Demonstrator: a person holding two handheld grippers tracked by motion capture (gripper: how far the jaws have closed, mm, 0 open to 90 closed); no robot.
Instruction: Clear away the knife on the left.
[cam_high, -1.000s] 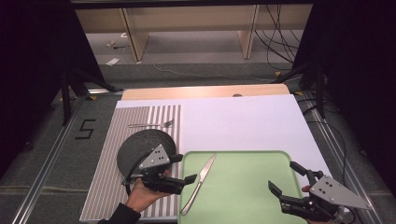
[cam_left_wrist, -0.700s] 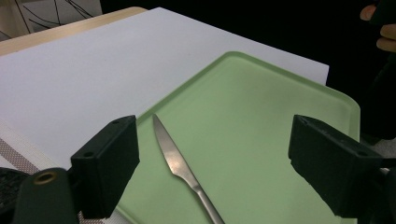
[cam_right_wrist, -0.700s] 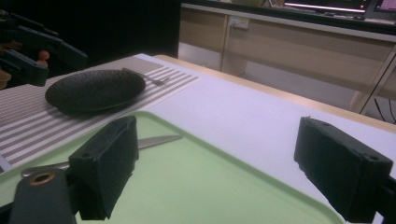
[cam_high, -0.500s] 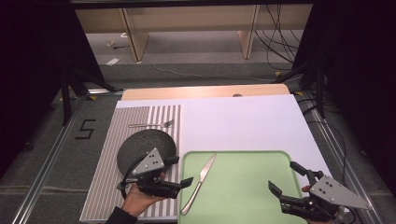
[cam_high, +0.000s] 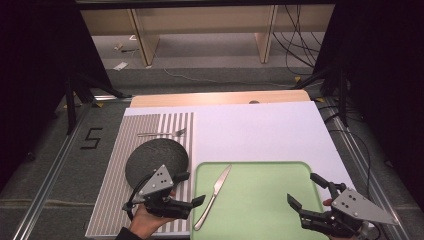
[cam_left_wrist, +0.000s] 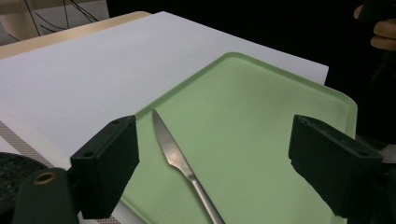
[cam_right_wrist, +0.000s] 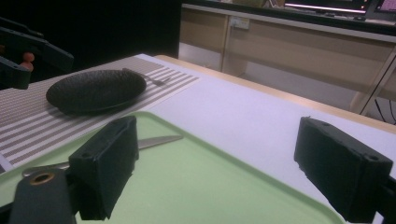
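Observation:
A silver knife (cam_high: 212, 196) lies slantwise at the left end of a green tray (cam_high: 265, 210). My left gripper (cam_high: 192, 188) hovers open by the tray's left rim, over the near edge of a dark round plate (cam_high: 156, 159). In the left gripper view the knife (cam_left_wrist: 180, 158) lies on the tray (cam_left_wrist: 261, 121) between the spread jaws of that gripper (cam_left_wrist: 215, 133). My right gripper (cam_high: 303, 190) stands open over the tray's right end. In its own view this gripper (cam_right_wrist: 217, 140) faces the knife (cam_right_wrist: 154, 141), the plate (cam_right_wrist: 95, 89) and the tray (cam_right_wrist: 210, 186).
A fork (cam_high: 162, 133) lies beyond the plate on a striped placemat (cam_high: 115, 200). A white sheet (cam_high: 260, 135) covers the table behind the tray. The table's wooden far edge (cam_high: 220, 98) runs across the back, and dark floor flanks both sides.
My left gripper has drawn back a little toward the table's near edge, so more of the plate shows. The right gripper, knife and tray have stayed put.

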